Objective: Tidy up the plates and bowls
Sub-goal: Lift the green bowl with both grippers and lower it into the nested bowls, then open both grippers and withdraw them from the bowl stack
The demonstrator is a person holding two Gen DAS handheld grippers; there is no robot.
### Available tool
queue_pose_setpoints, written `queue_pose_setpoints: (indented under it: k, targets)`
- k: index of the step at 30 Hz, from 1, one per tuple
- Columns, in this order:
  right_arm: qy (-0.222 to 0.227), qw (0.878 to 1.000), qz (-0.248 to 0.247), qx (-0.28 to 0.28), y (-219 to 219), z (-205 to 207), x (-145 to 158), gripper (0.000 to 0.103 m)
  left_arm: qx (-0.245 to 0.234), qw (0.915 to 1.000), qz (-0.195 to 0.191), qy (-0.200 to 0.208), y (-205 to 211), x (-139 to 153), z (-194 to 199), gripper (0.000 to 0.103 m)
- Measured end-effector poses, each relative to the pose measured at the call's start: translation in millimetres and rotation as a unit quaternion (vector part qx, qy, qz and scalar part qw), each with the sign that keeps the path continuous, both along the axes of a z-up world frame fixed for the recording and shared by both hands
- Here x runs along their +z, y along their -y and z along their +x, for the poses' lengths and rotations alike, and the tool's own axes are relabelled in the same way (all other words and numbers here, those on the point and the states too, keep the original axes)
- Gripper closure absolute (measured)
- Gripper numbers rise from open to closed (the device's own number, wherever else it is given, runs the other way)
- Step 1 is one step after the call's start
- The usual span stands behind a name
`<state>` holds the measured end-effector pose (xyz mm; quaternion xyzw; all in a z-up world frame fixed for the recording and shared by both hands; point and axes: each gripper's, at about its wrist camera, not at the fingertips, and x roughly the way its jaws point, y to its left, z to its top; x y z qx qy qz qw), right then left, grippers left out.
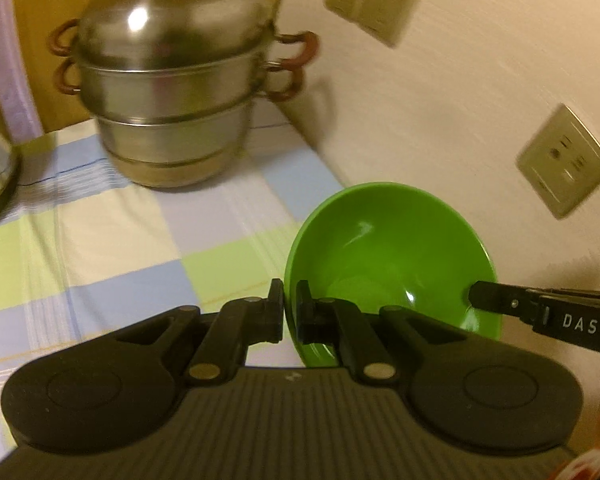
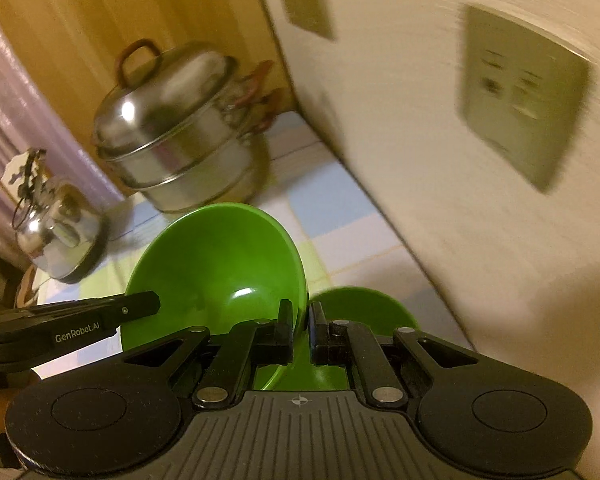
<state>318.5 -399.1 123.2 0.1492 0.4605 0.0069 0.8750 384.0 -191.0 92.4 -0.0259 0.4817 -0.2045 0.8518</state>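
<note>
Green bowl (image 1: 384, 256) held tilted above checked tabletop (image 1: 120, 240), near wall. Left tool (image 1: 289, 312) and right tool (image 2: 302, 330) each clamp opposite rim edges. Second green bowl (image 2: 360, 308) below.

The green bowl (image 1: 384, 248) clamped in the left gripper (image 1: 289, 308) is showing smooth, glossy plastic, catching small white highlights. The gripper itself is looking like matt black plastic with bare metal pivot pins. Ahead of it, the stacked steamer pot (image 1: 172, 80) is gleaming as polished steel, while the checked cloth (image 1: 112, 224) under it is lying soft and matt. Left of the right gripper (image 2: 300, 320), a kettle (image 2: 56, 232) is shining mirror-bright.
</note>
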Motion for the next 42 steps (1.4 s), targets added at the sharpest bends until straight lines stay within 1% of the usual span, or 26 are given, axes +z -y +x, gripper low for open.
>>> queue_pose_setpoints:
  k: [4,8,17,22,26,39,41,42]
  targets:
    - [-0.008,1.000,0.002,-0.016,23,-14,-7,0.096,-0.016,0.9999,0.002,-0.006,23,-6,-7,0.099]
    - [-0.017,1.000,0.004,-0.025,40,-19,-17,0.096,-0.023,0.9996,0.006,-0.017,39,-18,-10,0.099]
    - [-0.040,0.998,0.016,-0.040,64,-21,-48,0.096,-0.035,0.9985,0.015,-0.039,60,-52,-10,0.099]
    - [-0.052,0.997,0.022,-0.044,70,-14,-66,0.097,-0.037,0.9981,0.020,-0.046,65,-66,-8,0.099]
    - [-0.058,0.997,0.023,-0.046,72,-9,-77,0.097,-0.043,0.9977,0.032,-0.042,71,-73,-8,0.099]
    - [-0.068,0.996,0.028,-0.042,74,-5,-92,0.097,-0.043,0.9972,0.043,-0.044,74,-87,-6,0.098]
    - [-0.070,0.996,0.028,-0.041,74,-5,-92,0.096,-0.045,0.9972,0.042,-0.042,73,-87,-7,0.098]
    - [-0.071,0.996,0.029,-0.040,74,-5,-93,0.096,-0.043,0.9972,0.043,-0.043,73,-87,-7,0.095]
